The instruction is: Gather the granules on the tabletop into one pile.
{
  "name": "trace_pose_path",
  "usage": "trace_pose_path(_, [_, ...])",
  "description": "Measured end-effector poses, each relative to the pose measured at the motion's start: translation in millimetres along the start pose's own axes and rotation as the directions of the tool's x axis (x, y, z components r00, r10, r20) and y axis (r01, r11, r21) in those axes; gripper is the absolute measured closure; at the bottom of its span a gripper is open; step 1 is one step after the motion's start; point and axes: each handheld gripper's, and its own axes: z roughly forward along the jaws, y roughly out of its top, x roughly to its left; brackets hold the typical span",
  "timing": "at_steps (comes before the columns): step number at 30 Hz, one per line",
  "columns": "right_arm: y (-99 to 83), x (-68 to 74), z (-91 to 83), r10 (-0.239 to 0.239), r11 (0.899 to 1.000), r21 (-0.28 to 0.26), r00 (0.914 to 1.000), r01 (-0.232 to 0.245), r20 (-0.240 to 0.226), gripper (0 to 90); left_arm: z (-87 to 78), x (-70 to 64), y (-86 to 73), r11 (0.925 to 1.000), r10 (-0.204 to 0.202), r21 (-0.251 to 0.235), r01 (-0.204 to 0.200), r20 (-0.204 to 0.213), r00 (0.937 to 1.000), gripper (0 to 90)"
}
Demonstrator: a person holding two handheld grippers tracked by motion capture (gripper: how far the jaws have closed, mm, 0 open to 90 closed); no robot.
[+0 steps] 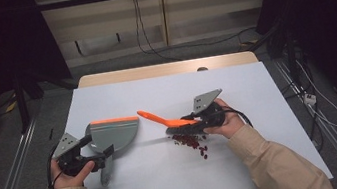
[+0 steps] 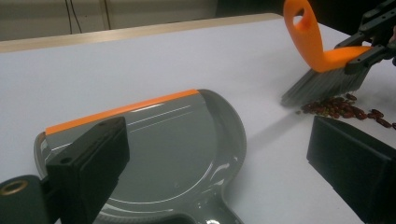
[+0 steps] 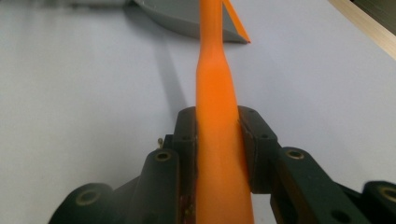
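A grey dustpan (image 1: 114, 135) with an orange lip lies flat on the white table cover, left of centre. My left gripper (image 1: 96, 162) sits at its handle, jaws wide apart on either side of the pan (image 2: 177, 149). The gripper (image 2: 219, 154) is open. My right gripper (image 1: 200, 119) is shut on the orange handle of a small brush (image 1: 165, 120). The brush's grey bristles (image 2: 322, 86) touch a heap of red beans (image 1: 193, 142) right of centre. In the right gripper view the jaws clamp the handle (image 3: 215, 93), which points at the pan (image 3: 187, 18).
The white cover (image 1: 156, 91) spreads over a wooden table whose far edge (image 1: 168, 69) shows beyond it. A few beans (image 1: 203, 154) lie scattered toward the near side. Cables hang behind the table and along the floor at right.
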Motion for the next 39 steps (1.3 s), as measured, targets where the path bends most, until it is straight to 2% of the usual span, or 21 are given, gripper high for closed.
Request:
trace_pose_path(6, [3.4, -2.4, -7.8, 0.046, 0.998, -0.044, 0.9988, -0.046, 0.014, 71.0, 0.4, 1.2, -0.9, 1.0, -0.006, 0.002, 0.006, 0.001, 1.0, 5.7])
trace_pose_path(11, [10.8, 8.7, -17.3, 0.06, 0.995, -0.078, 0.9978, -0.062, -0.028, 71.0, 0.7, 1.0, -0.9, 1.0, -0.007, 0.002, 0.007, 0.001, 1.0, 5.7])
trace_pose_path(15, [9.1, 19.3, -18.3, 0.068, 0.994, -0.086, 0.9958, -0.073, -0.062, 71.0, 1.1, 1.0, -0.9, 1.0, -0.005, 0.003, 0.005, 0.002, 1.0, 5.7])
trace_pose_path(18, [3.5, 21.5, -16.5, 0.118, 0.988, -0.093, 0.9906, -0.124, -0.07, 71.0, 1.4, 0.5, -0.9, 1.0, -0.003, 0.004, 0.003, 0.003, 1.0, 5.7])
trace_pose_path(20, [-0.1, 23.0, -15.9, 0.158, 0.981, -0.106, 0.9852, -0.164, -0.066, 71.0, 1.4, 0.1, -0.7, 1.0, -0.003, 0.003, 0.003, 0.004, 1.0, 5.7])
trace_pose_path(22, [-3.3, 25.7, -15.5, 0.203, 0.969, -0.127, 0.9767, -0.21, -0.071, 71.0, 1.6, 0.2, -1.0, 1.0, -0.006, 0.001, 0.006, 0.005, 1.0, 5.7])
trace_pose_path(24, [-6.3, 29.4, -15.3, 0.25, 0.953, -0.154, 0.9644, -0.261, -0.086, 71.0, 1.5, 0.7, -1.2, 1.0, -0.001, 0.008, 0.001, 0.005, 1.0, 5.7])
trace_pose_path(26, [-8.9, 34.5, -14.4, 0.278, 0.94, -0.176, 0.9551, -0.292, -0.104, 71.0, 1.6, 0.5, -1.2, 1.0, -0.004, 0.005, 0.004, 0.005, 1.0, 5.7])
trace_pose_path(29, [-14.3, 43.5, -11.3, 0.309, 0.926, -0.175, 0.9378, -0.335, -0.158, 71.1, 1.0, 0.9, -0.9, 1.0, -0.006, 0.001, 0.006, 0.002, 1.0, 5.7])
trace_pose_path(30, [-16.7, 46.0, -10.4, 0.315, 0.923, -0.168, 0.931, -0.346, -0.184, 71.1, 0.9, 1.1, -0.8, 1.0, -0.008, 0.0, 0.008, 0.0, 1.0, 5.7])
trace_pose_path(32, [-22.4, 49.1, -9.3, 0.321, 0.921, -0.158, 0.9231, -0.356, -0.212, 71.1, 0.8, 1.2, -0.8, 1.0, -0.009, 0.0, 0.009, -0.001, 1.0, 5.7])
trace_pose_path(33, [-25.4, 49.8, -8.7, 0.318, 0.923, -0.151, 0.9227, -0.354, -0.218, 71.1, 0.7, 1.5, -0.7, 1.0, -0.005, 0.003, 0.005, 0.0, 1.0, 5.7])
trace_pose_path(36, [-30.5, 47.3, -8.8, 0.287, 0.937, -0.144, 0.9356, -0.319, -0.205, 71.1, 1.6, 1.3, -0.6, 1.0, -0.006, 0.002, 0.006, 0.001, 1.0, 5.7])
trace_pose_path(39, [-32.2, 39.4, -7.9, 0.276, 0.941, -0.149, 0.9423, -0.305, -0.19, 71.1, 2.0, 0.8, -0.5, 1.0, -0.006, 0.001, 0.006, 0.001, 1.0, 5.7])
